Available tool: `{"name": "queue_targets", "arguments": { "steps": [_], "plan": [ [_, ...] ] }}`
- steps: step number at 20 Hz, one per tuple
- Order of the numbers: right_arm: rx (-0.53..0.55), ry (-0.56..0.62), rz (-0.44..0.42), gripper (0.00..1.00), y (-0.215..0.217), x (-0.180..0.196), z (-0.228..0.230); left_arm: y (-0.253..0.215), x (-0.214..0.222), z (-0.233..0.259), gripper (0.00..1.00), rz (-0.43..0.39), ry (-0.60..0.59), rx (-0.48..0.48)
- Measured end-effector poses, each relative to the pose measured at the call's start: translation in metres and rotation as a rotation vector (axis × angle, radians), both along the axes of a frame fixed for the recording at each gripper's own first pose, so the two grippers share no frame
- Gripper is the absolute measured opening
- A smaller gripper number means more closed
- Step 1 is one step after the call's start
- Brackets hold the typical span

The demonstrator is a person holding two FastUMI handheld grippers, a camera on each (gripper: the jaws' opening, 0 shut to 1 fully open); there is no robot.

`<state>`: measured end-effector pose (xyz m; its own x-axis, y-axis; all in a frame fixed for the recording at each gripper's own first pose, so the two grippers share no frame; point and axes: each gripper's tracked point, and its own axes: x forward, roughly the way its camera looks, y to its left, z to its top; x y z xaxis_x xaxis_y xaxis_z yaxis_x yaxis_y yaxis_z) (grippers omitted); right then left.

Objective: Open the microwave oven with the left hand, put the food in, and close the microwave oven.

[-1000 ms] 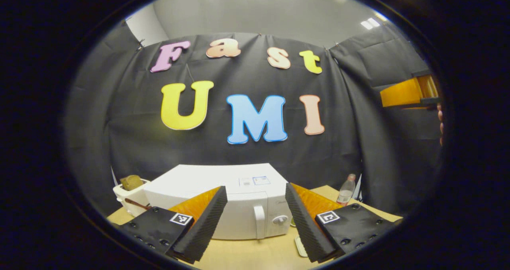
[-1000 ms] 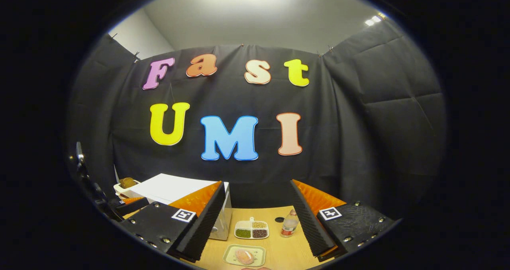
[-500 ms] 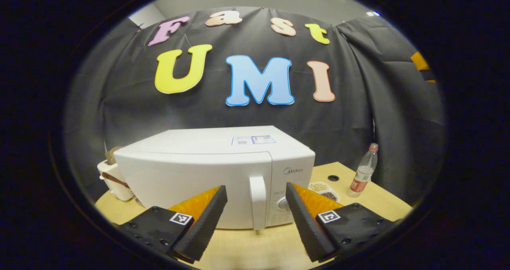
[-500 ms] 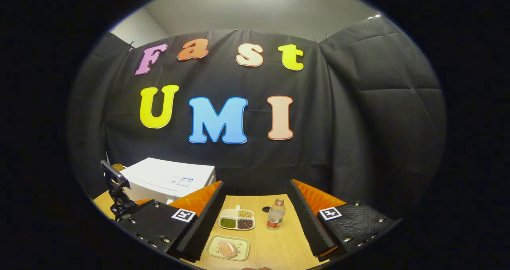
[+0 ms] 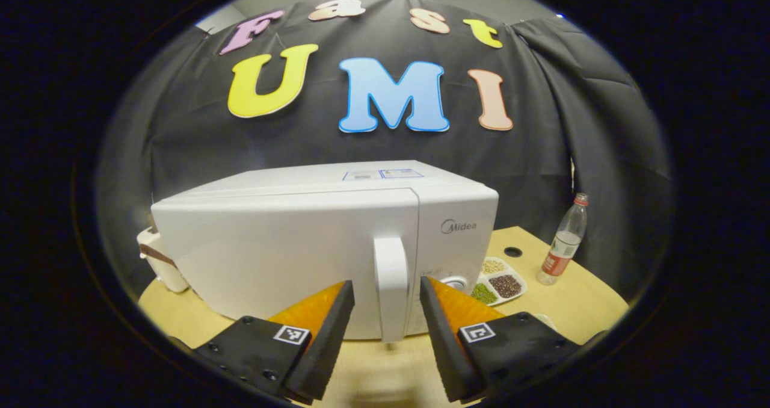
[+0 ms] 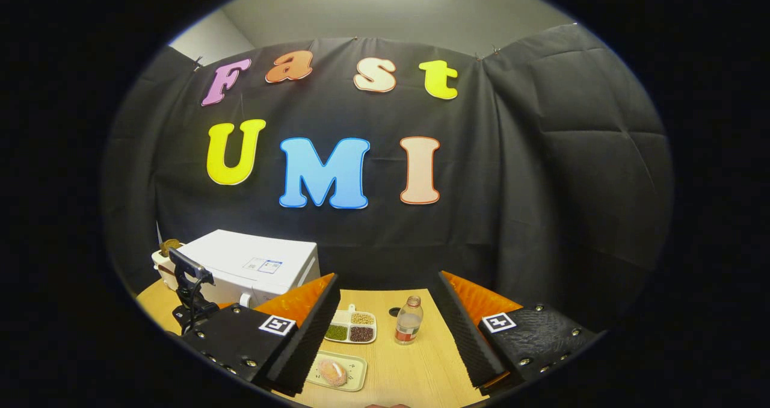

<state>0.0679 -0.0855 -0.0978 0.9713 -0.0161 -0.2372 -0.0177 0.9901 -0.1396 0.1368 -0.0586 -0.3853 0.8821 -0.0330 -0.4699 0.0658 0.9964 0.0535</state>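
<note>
The left gripper (image 5: pixel 385 312) is spread wide in front of the microwave oven (image 5: pixel 289 245), with one finger on each side of the door handle (image 5: pixel 391 287). The handle stands upright between the two fingers, and neither finger appears to touch it; a gap shows on both sides. The microwave oven is white, its door is closed, and it sits on the light wooden counter (image 5: pixel 577 299). A round knob (image 5: pixel 455 283) peeks out just behind the finger on the right of the view.

To the right of the oven in the left gripper view lies a divided dish (image 5: pixel 500 283) with green, dark and pale grains in its sections, and farther right a clear bottle (image 5: pixel 563 242) with a red cap stands upright. At the oven's left side a white toaster (image 5: pixel 157 263) is partly hidden.

The right gripper (image 6: pixel 385 330) is also spread open and holds nothing, hovering above the counter well apart from the oven. Between its fingers, in the right gripper view, the same divided dish (image 6: pixel 351 326) and the bottle (image 6: pixel 408 320) stand side by side. Nearer the camera a pale green tray (image 6: pixel 337 372) carries the food (image 6: pixel 331 371), a pinkish-orange lump lying near the tray's middle. The tray rests on the counter just beside the finger on the left of that view. The microwave oven shows at the left there, with a small black camera mount (image 6: pixel 191 287) in front of it.
</note>
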Motion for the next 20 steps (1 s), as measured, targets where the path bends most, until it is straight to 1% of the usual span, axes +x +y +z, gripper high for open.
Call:
{"name": "queue_targets", "arguments": {
  "steps": [1,3,4,5,6,7,8,9,15,16,18,19,20],
  "plan": [
    [0.002,0.004,0.002,0.97,0.000,0.001,-0.002,0.000,0.002,-0.001,0.68,-0.005,0.000,0.009],
    [0.007,0.007,0.005,0.97,0.002,0.002,-0.003,0.005,0.004,-0.007,0.58,0.003,0.011,0.004],
    [0.007,0.010,0.007,0.97,0.003,0.003,-0.004,0.005,0.005,-0.008,0.53,0.010,0.014,-0.011],
    [0.006,0.012,0.010,0.97,0.004,0.002,-0.005,-0.001,0.001,-0.008,0.49,-0.004,0.021,-0.033],
    [0.003,0.014,0.011,0.97,0.004,0.003,-0.006,-0.003,0.002,-0.002,0.46,-0.001,0.017,-0.020],
    [-0.002,0.016,0.012,0.97,0.004,0.002,-0.007,-0.002,0.003,-0.006,0.34,-0.006,0.018,-0.002],
    [-0.005,0.017,0.012,0.97,0.004,0.002,-0.007,-0.002,0.003,-0.005,0.35,-0.004,0.016,0.004],
    [-0.006,0.018,0.011,0.97,0.004,0.001,-0.008,-0.001,0.004,-0.008,0.34,-0.002,0.021,-0.005],
    [0.015,0.029,0.000,0.97,0.005,0.000,-0.013,-0.001,0.003,-0.012,0.20,-0.051,0.071,-0.018],
    [0.017,0.030,-0.001,0.97,0.007,-0.001,-0.013,-0.001,0.003,-0.011,0.20,-0.058,0.082,-0.021],
    [0.015,0.031,0.003,0.97,0.010,-0.003,-0.014,-0.002,0.007,-0.011,0.12,-0.075,0.096,-0.017],
    [0.013,0.029,0.003,0.96,0.011,-0.004,-0.013,-0.003,0.005,-0.011,0.10,-0.081,0.102,-0.014],
    [0.011,0.027,0.005,0.97,0.012,-0.005,-0.013,-0.004,0.008,-0.012,0.11,-0.082,0.103,-0.016]
  ]
}}
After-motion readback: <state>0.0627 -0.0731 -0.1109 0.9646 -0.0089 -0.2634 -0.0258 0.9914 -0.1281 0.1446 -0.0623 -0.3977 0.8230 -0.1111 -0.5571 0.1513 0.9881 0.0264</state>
